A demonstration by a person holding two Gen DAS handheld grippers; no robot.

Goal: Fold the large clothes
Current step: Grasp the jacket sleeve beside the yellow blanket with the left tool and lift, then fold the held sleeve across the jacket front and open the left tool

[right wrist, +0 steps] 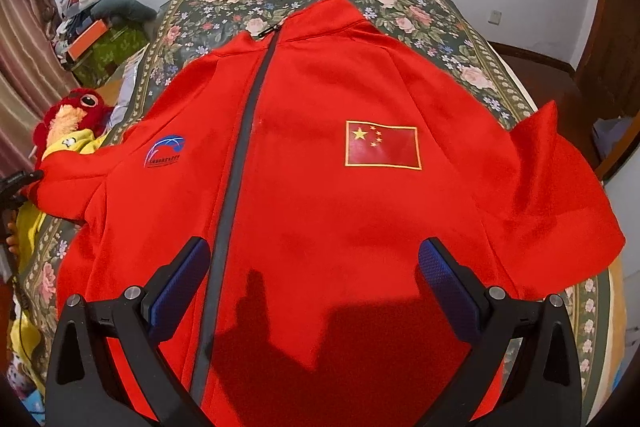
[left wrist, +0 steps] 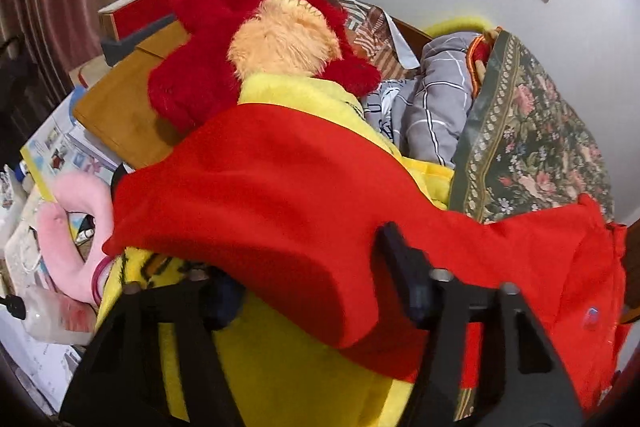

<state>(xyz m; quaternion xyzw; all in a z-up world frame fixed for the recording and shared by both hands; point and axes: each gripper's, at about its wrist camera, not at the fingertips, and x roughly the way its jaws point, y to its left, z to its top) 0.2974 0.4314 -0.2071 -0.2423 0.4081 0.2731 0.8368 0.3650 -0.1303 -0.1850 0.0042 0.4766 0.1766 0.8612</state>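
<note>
A large red zip jacket (right wrist: pixel 320 187) lies front up on the floral bedspread (right wrist: pixel 440 27), with a grey zipper, a flag patch and a blue logo. Its left sleeve (left wrist: pixel 280 187) runs off the bed's left side. My left gripper (left wrist: pixel 312 291) sits at that sleeve, with red cloth draped between its fingers and over the left one; the jaws stand apart and I cannot tell if they grip. It shows small at the left edge of the right wrist view (right wrist: pixel 16 183). My right gripper (right wrist: pixel 312 267) is open and empty, hovering over the jacket's lower front.
A red and orange plush toy (left wrist: pixel 260 39) and a yellow garment (left wrist: pixel 304 95) lie left of the bed. A grey checked quilt (left wrist: pixel 440 99), a wooden board (left wrist: pixel 128 107), a pink plush (left wrist: pixel 72 227) and papers crowd that side. A wall stands behind the bed.
</note>
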